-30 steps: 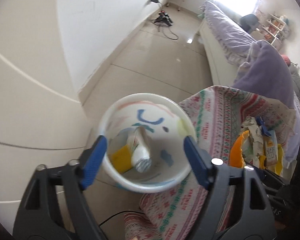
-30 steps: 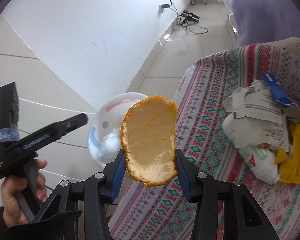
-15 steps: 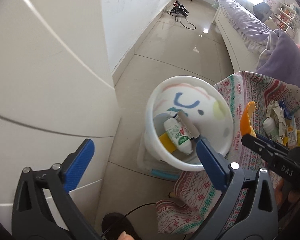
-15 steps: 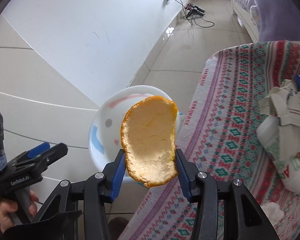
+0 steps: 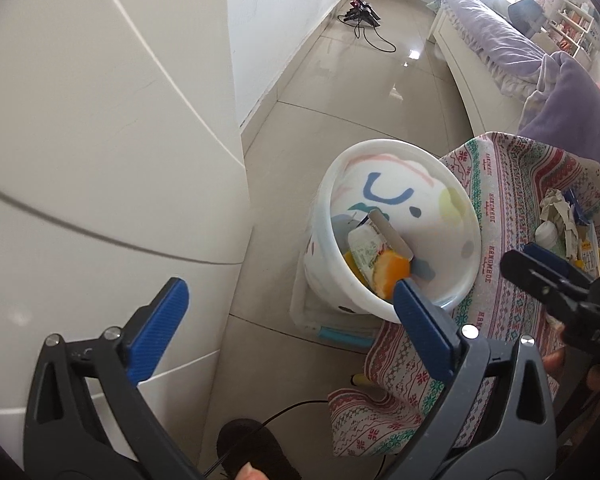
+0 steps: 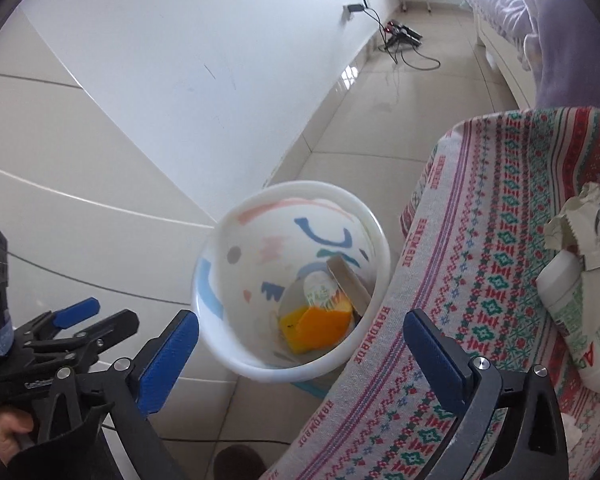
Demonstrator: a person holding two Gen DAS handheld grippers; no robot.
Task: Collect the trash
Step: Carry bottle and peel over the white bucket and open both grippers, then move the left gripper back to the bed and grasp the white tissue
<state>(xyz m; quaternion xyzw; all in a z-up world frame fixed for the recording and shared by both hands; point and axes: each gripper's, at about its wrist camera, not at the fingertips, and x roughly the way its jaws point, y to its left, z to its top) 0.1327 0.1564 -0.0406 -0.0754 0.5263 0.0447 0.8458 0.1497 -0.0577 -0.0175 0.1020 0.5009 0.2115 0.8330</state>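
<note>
Orange peel (image 6: 320,326) now inside bin (image 6: 292,368)

The patterned cloth (image 6: 496,280) reads "HANDMADE" along its stripes; the bottle (image 6: 572,320) shows perhaps "AD"

So I count two grippers, the left gripper (image 5: 288,312) at 6 o'clock and the right gripper (image 6: 300,344), one white bin (image 6: 220,344) with one orange peel (image 6: 320,326) inside, one patterned cloth (image 6: 480,280), and one trash heap (image 6: 580,272) at 3 o'clock.
</note>
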